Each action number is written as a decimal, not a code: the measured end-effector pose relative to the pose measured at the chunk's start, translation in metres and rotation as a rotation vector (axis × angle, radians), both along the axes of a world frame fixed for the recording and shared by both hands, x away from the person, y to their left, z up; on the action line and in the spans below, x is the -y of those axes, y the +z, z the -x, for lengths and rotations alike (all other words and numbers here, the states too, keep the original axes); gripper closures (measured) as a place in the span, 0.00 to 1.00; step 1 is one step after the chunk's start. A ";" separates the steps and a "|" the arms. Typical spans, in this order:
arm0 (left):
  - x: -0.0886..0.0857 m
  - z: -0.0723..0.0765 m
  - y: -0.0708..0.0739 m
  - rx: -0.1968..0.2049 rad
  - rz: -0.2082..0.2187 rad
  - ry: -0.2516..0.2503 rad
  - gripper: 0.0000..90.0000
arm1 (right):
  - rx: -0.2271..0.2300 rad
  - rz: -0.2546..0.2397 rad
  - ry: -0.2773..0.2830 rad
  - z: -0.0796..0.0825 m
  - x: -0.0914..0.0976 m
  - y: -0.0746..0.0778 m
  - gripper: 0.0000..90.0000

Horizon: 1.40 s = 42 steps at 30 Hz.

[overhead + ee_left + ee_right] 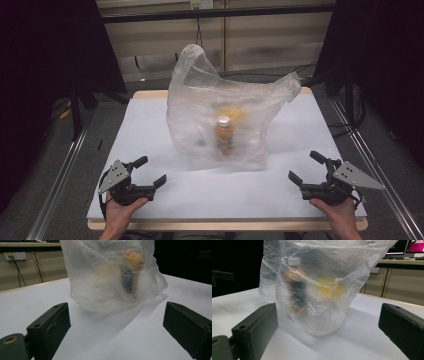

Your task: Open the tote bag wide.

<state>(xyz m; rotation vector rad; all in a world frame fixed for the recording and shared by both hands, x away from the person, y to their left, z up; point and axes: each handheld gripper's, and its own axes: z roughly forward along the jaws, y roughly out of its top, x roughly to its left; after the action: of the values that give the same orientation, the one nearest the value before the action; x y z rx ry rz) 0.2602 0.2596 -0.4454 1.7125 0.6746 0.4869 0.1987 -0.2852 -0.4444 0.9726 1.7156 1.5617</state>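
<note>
- While both tools rest low near the front edge of the white table (150,130), the left gripper (152,172) and the right gripper (299,167) each stand with jaws spread wide and nothing between them.
- Each is held from below by a hand: the left hand (120,212) and the right hand (340,212) come in at the bottom of the high view.
- Between the two, farther back toward the middle of the table, stands the clear plastic bag (220,120), well apart from both tools and touched by neither.
- From the left gripper view the bag (112,275) sits ahead, framed between the two black jaws; the right gripper view shows the bag (319,285) likewise ahead.
- It is thin, crinkled and cloudy, standing upright with two handle loops sticking up.
- Inside stands an orange bottle (224,136) with a white cap and a dark label, upright; the same bottle (295,285) appears in the right gripper view.
- Behind it lies something yellow (231,111), its shape blurred by the plastic, so I cannot tell what it is.
- Folds of the film smear the contents, and the bag's top is cut off in both gripper views.
- Beyond the table, pale cabinets (270,45) and dark curtains stand in dim light.
</note>
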 end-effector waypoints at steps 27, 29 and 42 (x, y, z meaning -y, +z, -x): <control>0.012 -0.003 0.001 -0.054 -0.007 -0.137 0.71 | -0.073 0.030 0.126 -0.009 -0.006 0.001 0.64; 0.011 -0.002 0.003 -0.055 -0.014 -0.164 0.78 | -0.076 0.035 0.140 -0.010 -0.007 0.001 0.66; 0.029 -0.003 0.019 -0.057 0.001 -0.227 0.90 | -0.093 0.048 0.188 -0.022 -0.019 0.013 0.91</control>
<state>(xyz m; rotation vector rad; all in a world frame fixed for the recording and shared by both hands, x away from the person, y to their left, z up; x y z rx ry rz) 0.2631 0.2303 -0.4268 1.7814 0.5124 0.2799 0.2208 -0.2667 -0.4315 0.8943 1.9492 1.6056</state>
